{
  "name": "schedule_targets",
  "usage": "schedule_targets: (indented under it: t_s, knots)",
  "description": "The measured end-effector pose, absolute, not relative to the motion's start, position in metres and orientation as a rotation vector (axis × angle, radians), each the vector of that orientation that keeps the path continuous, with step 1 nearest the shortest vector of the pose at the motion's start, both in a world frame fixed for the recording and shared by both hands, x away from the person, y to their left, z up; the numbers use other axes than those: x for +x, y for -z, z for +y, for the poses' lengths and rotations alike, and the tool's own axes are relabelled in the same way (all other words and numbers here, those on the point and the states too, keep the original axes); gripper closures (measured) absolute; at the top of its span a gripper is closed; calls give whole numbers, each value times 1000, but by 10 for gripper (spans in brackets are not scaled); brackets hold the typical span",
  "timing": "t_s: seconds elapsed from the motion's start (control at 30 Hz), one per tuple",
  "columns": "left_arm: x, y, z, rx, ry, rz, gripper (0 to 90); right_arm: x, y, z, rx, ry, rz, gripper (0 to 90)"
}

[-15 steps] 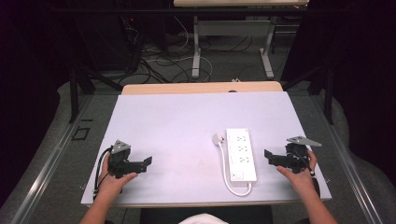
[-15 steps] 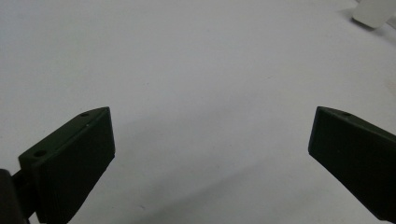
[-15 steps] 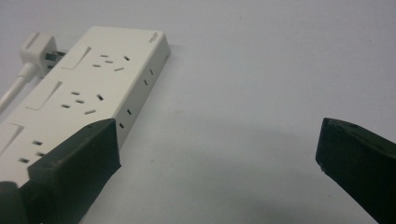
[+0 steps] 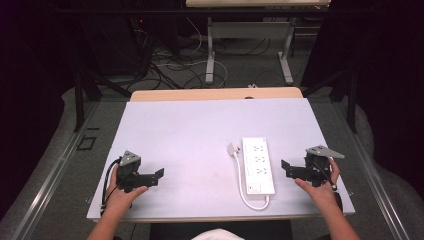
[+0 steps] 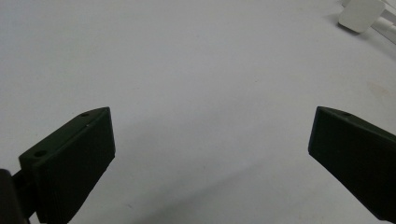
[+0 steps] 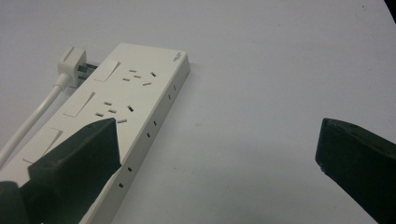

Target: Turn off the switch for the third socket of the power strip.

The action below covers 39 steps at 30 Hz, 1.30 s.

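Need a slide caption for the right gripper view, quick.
Open right tongs hover over the table beside a white power strip.

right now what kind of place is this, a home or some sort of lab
Most likely a lab or recording workspace, not a home: a plain white table holding just a power strip, dark curtains around it, and loose cables on the floor beneath another desk behind.

Power strip [image 6: 126,116] looked smooth white plastic, faintly glossy. Its cord [image 6: 28,123] was white, rubbery. Table [image 4: 190,130] was matt pale sheet. Gripper pads [image 5: 74,163] were matt black.
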State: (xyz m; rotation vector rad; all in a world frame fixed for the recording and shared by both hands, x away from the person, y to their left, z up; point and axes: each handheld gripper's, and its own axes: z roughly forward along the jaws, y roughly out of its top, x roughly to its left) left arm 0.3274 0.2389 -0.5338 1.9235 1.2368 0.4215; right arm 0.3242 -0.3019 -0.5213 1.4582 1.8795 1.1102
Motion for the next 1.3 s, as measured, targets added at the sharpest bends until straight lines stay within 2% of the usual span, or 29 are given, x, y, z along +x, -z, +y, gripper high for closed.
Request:
schedule_targets:
  t_s: [1.3]
  knots:
    - [326,533,237,1922,-439,1244,16,317,507,-273,1387,-1115,2021,57]
